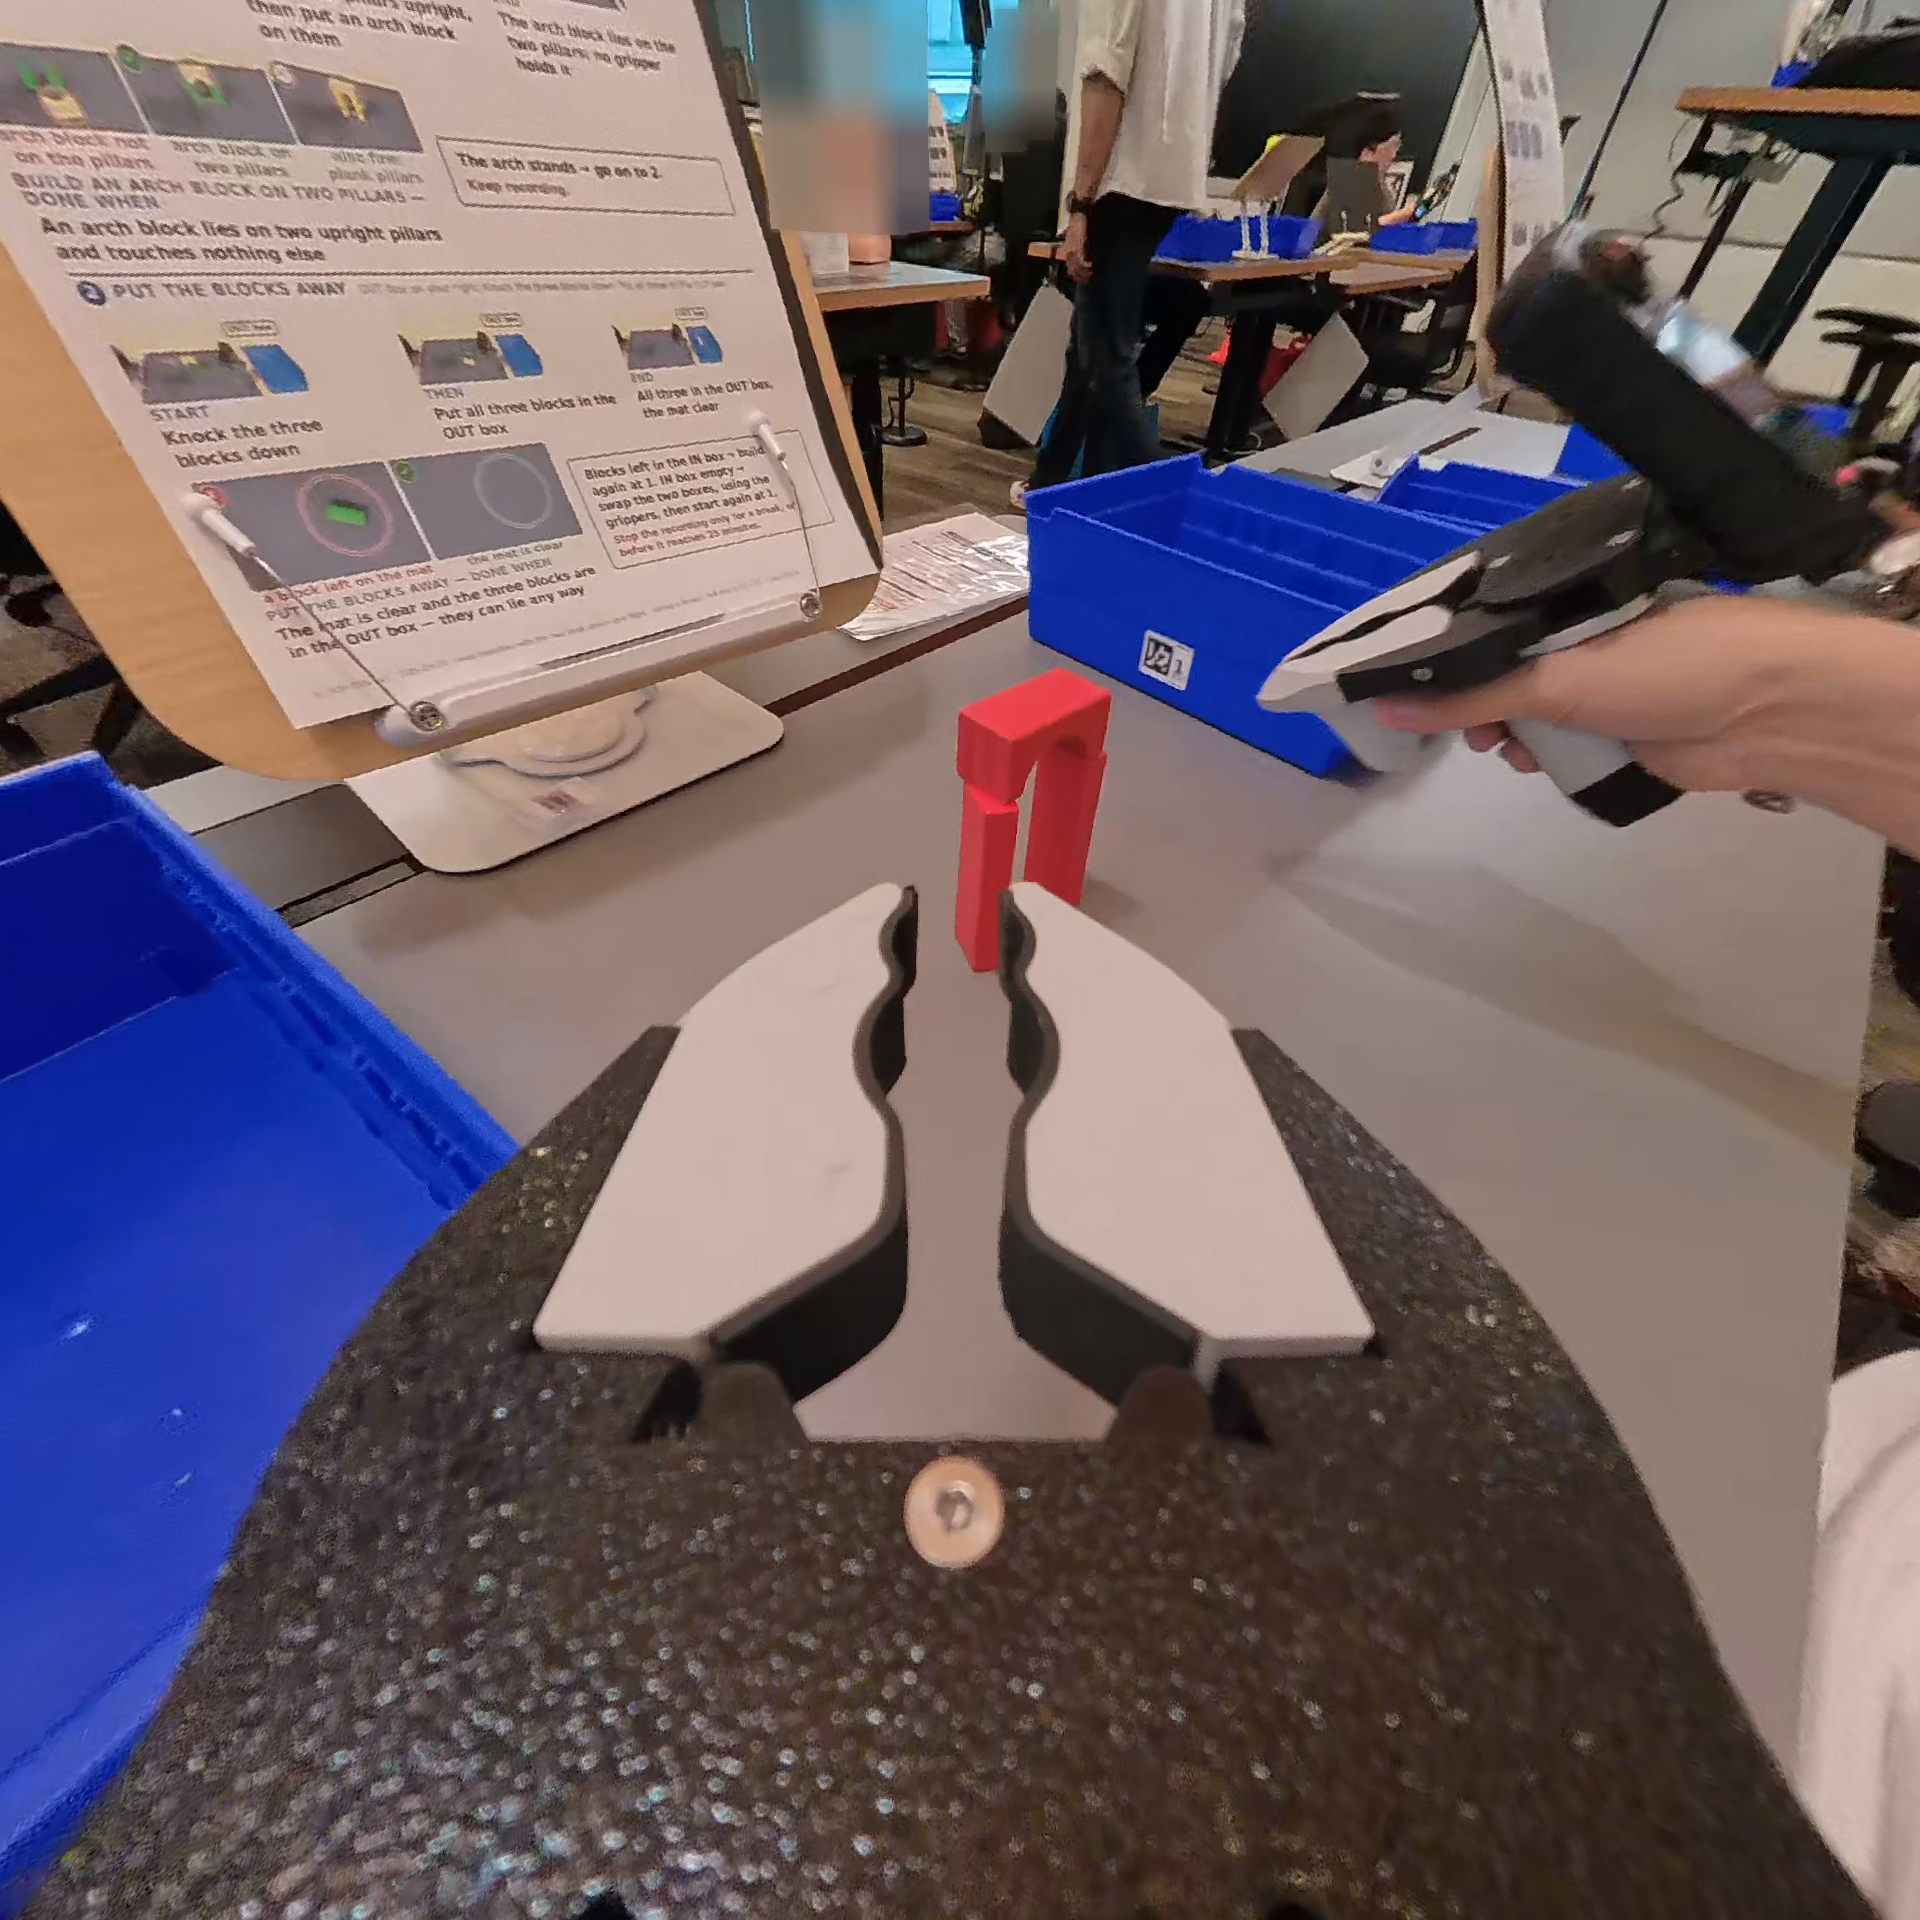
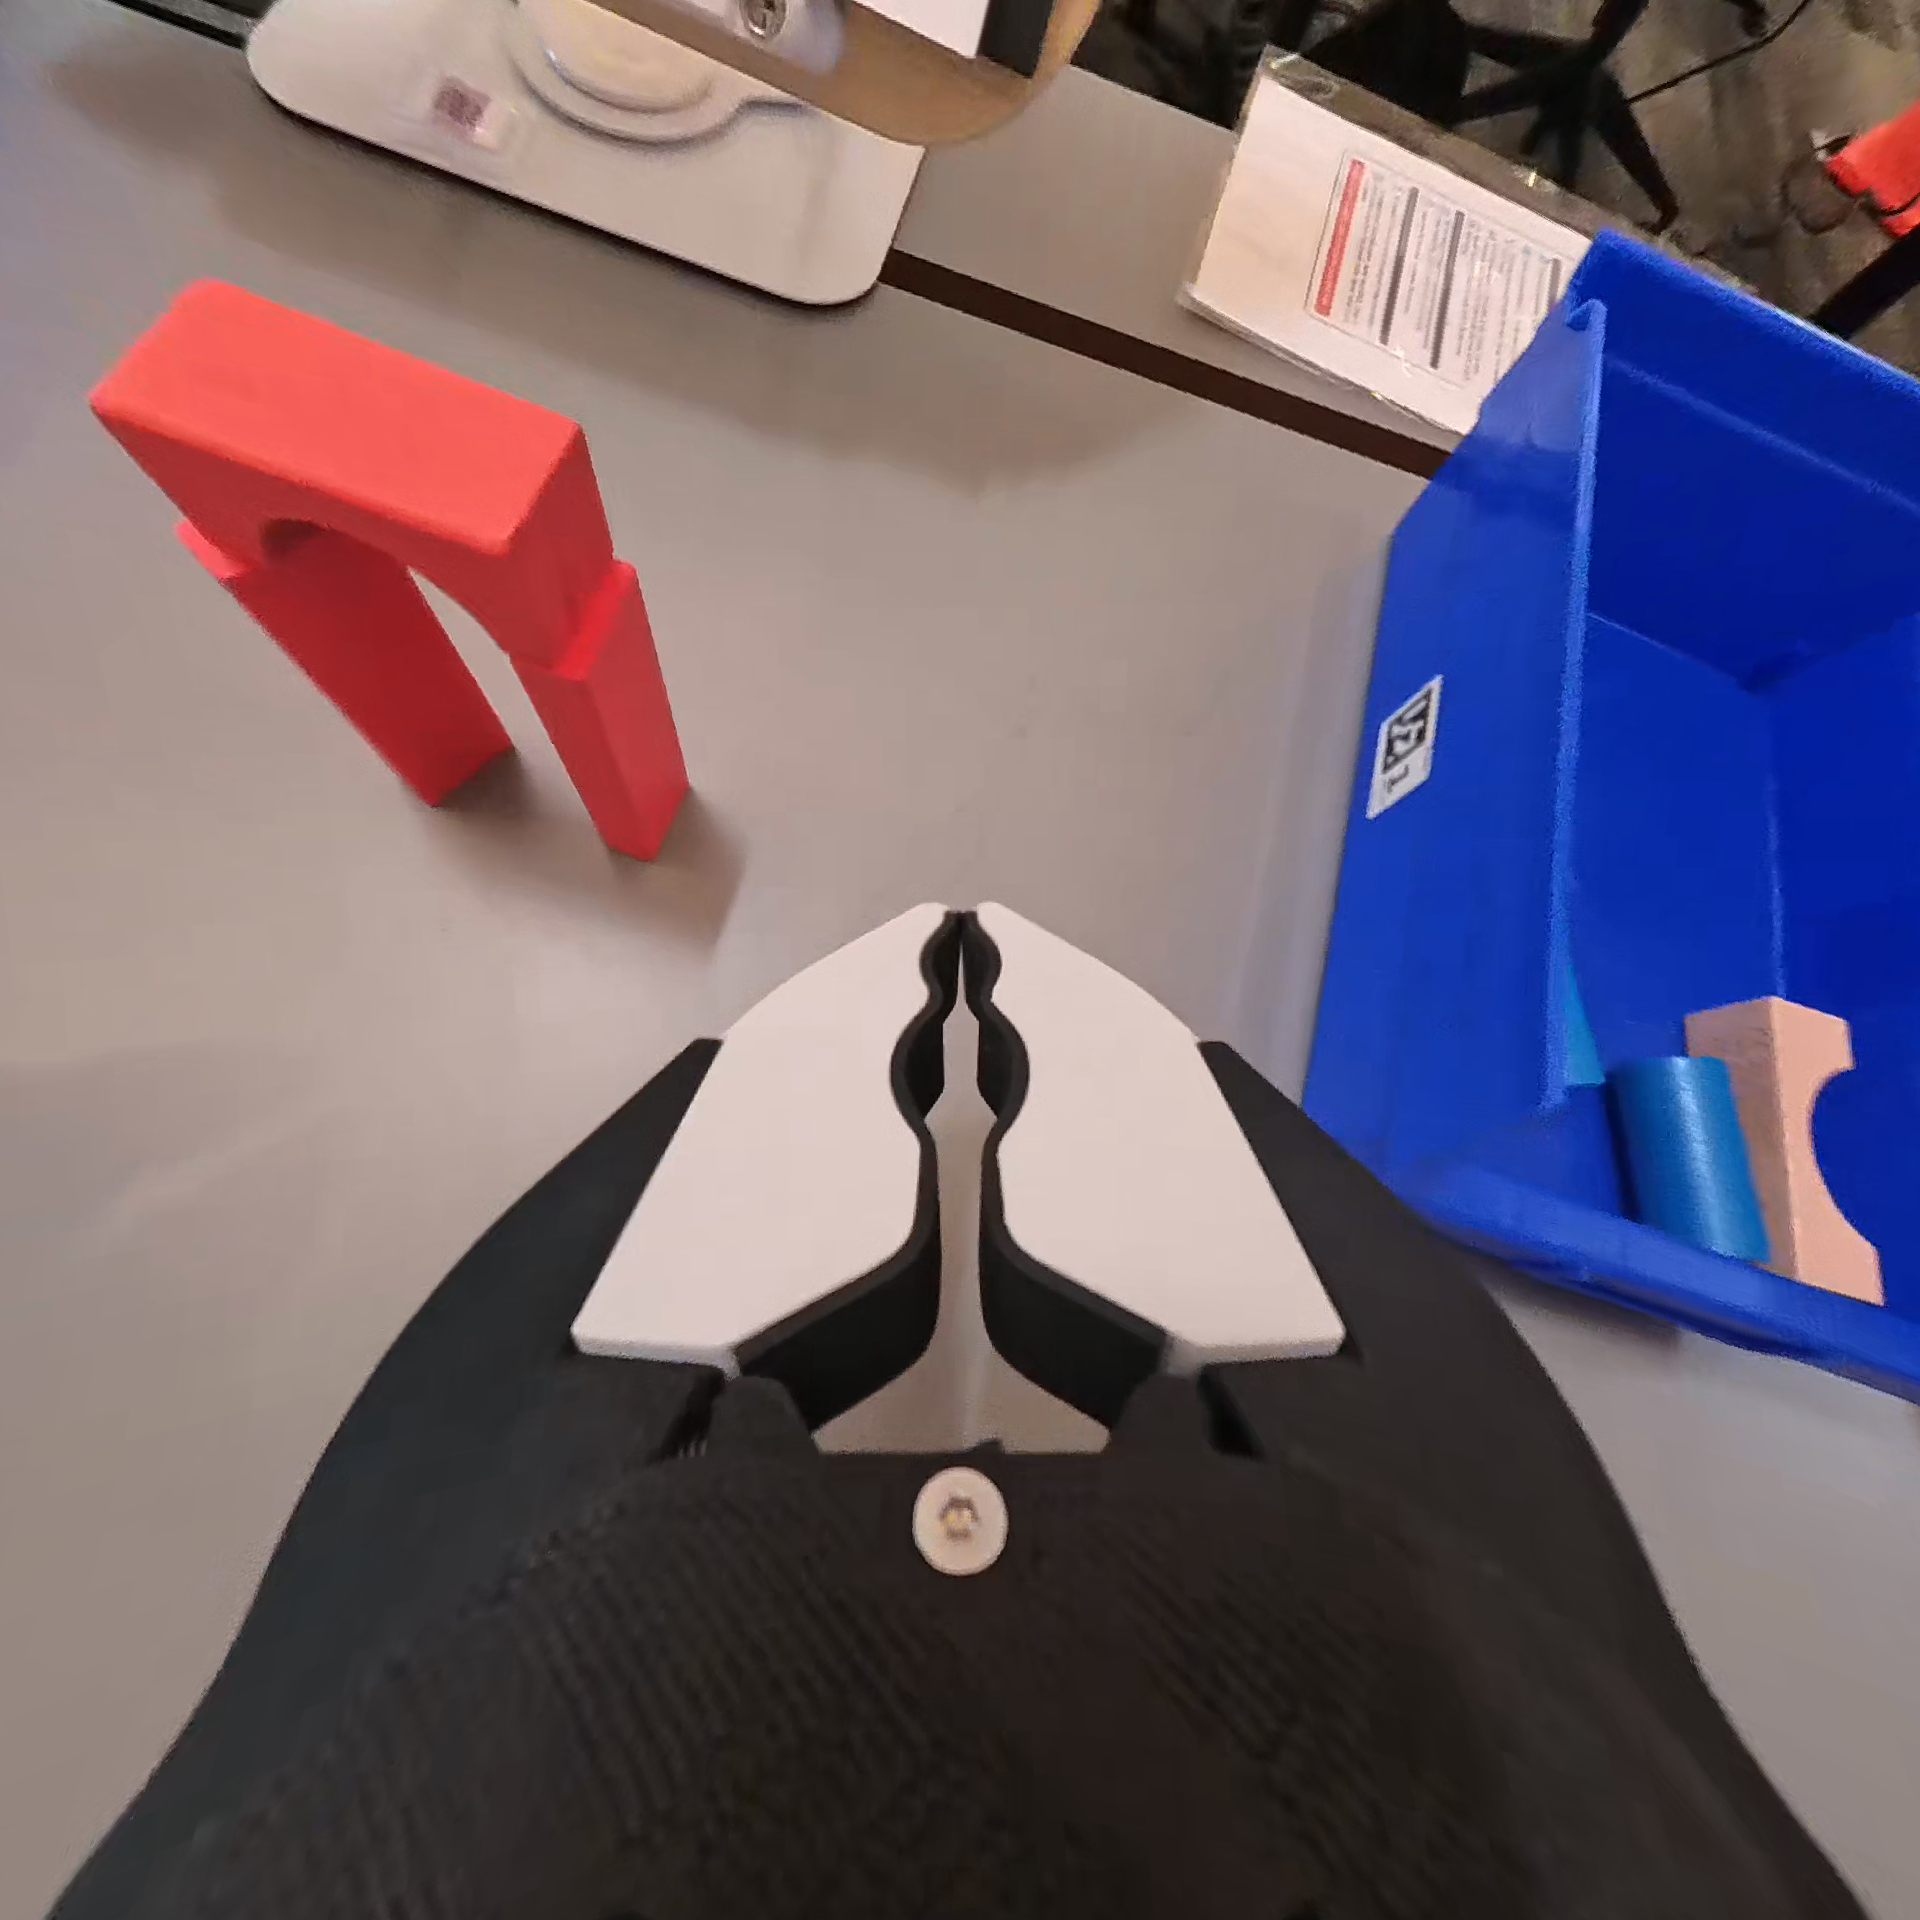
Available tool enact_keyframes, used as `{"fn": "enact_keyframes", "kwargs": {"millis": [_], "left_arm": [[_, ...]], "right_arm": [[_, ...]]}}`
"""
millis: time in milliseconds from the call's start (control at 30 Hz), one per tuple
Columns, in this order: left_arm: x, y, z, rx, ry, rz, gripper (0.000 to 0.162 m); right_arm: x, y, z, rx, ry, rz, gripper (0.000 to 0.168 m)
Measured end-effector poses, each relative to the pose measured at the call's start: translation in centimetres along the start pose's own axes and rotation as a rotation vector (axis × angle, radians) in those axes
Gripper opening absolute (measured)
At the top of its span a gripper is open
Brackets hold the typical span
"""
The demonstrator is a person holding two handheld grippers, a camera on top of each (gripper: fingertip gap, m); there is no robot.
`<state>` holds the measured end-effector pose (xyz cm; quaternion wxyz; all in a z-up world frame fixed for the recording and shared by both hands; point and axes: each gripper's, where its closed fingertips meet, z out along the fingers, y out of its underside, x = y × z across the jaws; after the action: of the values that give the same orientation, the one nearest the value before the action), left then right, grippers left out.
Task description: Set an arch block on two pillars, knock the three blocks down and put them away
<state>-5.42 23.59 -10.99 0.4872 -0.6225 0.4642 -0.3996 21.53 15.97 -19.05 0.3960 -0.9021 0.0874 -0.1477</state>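
A red arch block (image 1: 1023, 717) lies across two upright red pillars (image 1: 987, 883) on the grey table (image 1: 1455, 987); nothing else touches it. It also shows in the right wrist view (image 2: 343, 436), on its pillars (image 2: 613, 727). My left gripper (image 1: 958, 899) is open and empty, low over the table, its tips just short of the near pillar. My right gripper (image 2: 958, 914) is shut and empty, above the table between the arch and a blue box (image 2: 1475, 779). The right gripper also shows in the left wrist view (image 1: 1278, 691), held by a hand.
The blue box on the right (image 1: 1195, 582) holds a blue cylinder (image 2: 1688, 1153) and a beige arch block (image 2: 1808, 1143). Another blue box (image 1: 156, 1195) stands at the left. A document stand with a printed sheet (image 1: 416, 364) stands behind the arch. Papers (image 2: 1382, 249) lie at the table's far edge. Across from one pair of fingers to the other is roughly 30 centimeters.
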Motion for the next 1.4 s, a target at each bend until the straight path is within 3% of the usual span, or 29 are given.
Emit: {"fn": "enact_keyframes", "kwargs": {"millis": [33,400,567,667,767,867,1067,1200,1400], "left_arm": [[0.0,-0.1,-0.2,0.004,0.012,-0.012,0.014],[-1.0,1.0,0.3,-0.05,-0.028,0.025,0.015],[-1.0,1.9,1.0,-0.088,-0.017,0.029,0.016],[-1.0,2.2,1.3,-0.098,-0.011,0.03,0.016],[-1.1,2.8,1.5,-0.115,-0.01,0.033,0.016],[-1.6,3.1,1.4,-0.132,-0.031,0.044,0.016],[-2.4,3.2,0.8,-0.129,-0.055,0.038,0.016],[-2.9,3.2,0.7,-0.127,-0.075,0.043,0.016],[-3.4,3.5,0.4,-0.154,-0.112,0.087,0.016]], "right_arm": [[-0.3,-0.3,0.5,0.013,-0.02,0.007,0.0],[-0.6,0.6,8.1,-0.018,-0.004,0.149,0.0],[-1.5,0.3,9.6,-0.015,0.014,0.172,0.0],[-4.2,-1.5,9.8,0.026,-0.048,0.096,0.0],[-8.1,-3.1,9.1,0.089,-0.128,-0.12,0.0],[-9.8,-3.2,7.8,0.106,-0.1,-0.315,0.0],[-10.8,-2.7,4.8,0.141,-0.201,-0.375,0.0],[-10.7,-2.7,3.8,0.184,-0.255,-0.466,0.023],[-7.0,-4.2,7.2,0.124,-0.249,-0.555,0.058]]}}
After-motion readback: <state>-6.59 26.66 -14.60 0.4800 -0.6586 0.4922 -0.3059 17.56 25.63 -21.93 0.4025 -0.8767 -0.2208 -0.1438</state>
